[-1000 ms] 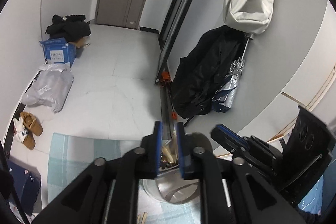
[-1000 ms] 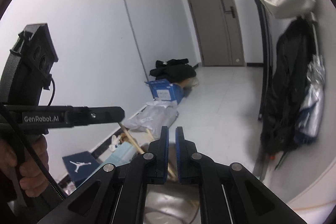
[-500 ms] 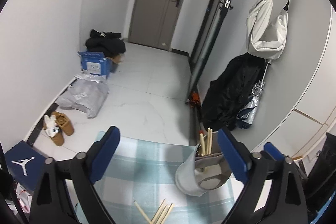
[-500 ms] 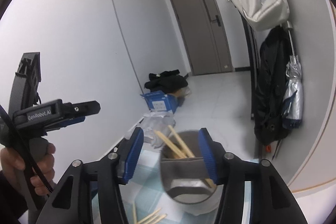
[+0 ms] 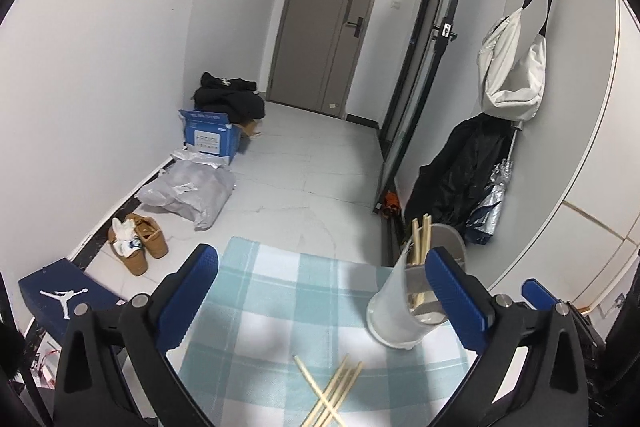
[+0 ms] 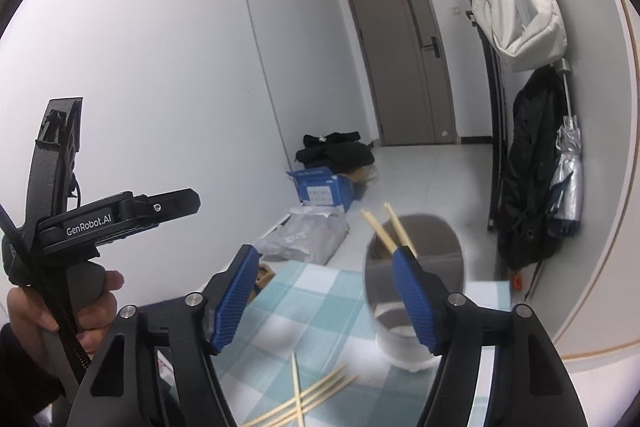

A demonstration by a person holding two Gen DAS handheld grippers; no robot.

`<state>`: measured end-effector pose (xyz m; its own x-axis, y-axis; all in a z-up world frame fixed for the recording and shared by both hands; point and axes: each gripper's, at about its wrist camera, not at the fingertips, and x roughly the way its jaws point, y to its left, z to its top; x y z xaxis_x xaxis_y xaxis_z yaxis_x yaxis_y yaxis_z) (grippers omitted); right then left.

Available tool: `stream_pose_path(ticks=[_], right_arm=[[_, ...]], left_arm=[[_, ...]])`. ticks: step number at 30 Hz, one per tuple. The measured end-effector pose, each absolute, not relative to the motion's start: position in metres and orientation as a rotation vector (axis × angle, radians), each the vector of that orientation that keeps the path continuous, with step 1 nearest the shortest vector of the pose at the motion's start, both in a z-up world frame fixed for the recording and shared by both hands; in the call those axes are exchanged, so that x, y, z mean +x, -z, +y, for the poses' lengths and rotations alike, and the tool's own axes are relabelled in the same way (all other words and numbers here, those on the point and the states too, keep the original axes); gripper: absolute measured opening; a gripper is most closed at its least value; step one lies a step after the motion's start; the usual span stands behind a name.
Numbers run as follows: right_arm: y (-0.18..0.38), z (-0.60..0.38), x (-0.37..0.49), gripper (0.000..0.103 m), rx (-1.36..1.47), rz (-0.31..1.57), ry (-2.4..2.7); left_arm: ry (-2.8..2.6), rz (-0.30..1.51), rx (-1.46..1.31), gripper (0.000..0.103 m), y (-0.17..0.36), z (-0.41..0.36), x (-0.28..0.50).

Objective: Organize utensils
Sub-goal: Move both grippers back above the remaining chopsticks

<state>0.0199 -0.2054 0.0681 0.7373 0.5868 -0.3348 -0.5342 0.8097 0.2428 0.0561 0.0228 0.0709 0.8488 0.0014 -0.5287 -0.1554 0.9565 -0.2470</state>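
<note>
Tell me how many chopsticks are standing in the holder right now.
2 show above the holder's rim: chopsticks side by side at its far edge. Others may be hidden inside. More lie loose on the checked cloth.

Looks like somebody's apartment entryway. There's a grey front door [image 5: 334, 27] at the far end, tan shoes [image 5: 138, 241] and a blue box [image 5: 210, 139] along the wall left of it, a white bag [image 5: 516, 75] hanging to its right.
</note>
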Motion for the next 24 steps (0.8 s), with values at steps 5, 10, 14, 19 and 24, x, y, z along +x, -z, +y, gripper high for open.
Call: stream_pose_path(ticks=[5, 10, 14, 19, 24], right_arm=[[-0.047, -0.198, 0.01, 0.074, 0.127, 0.46, -0.594], [-0.018, -0.188, 0.006, 0.074, 0.109, 0.524, -0.584], [0.0, -0.18, 0.004, 0.074, 0.092, 0.572, -0.572], [0.028, -0.168, 0.007, 0.074, 0.052, 0.652, -0.55], [0.06, -0.155, 0.016, 0.074, 0.013, 0.771, -0.528]], left_arm=[[-0.094, 0.574, -0.303, 0.102, -0.048, 0.029, 0.045], [-0.1, 0.608, -0.307, 0.102, -0.026, 0.035, 0.041], [-0.126, 0.621, -0.327, 0.102, -0.008, 0.045, 0.04], [-0.158, 0.678, -0.375, 0.102, 0.018, 0.059, 0.04], [-0.16, 0.755, -0.395, 0.102, 0.031, 0.068, 0.046]])
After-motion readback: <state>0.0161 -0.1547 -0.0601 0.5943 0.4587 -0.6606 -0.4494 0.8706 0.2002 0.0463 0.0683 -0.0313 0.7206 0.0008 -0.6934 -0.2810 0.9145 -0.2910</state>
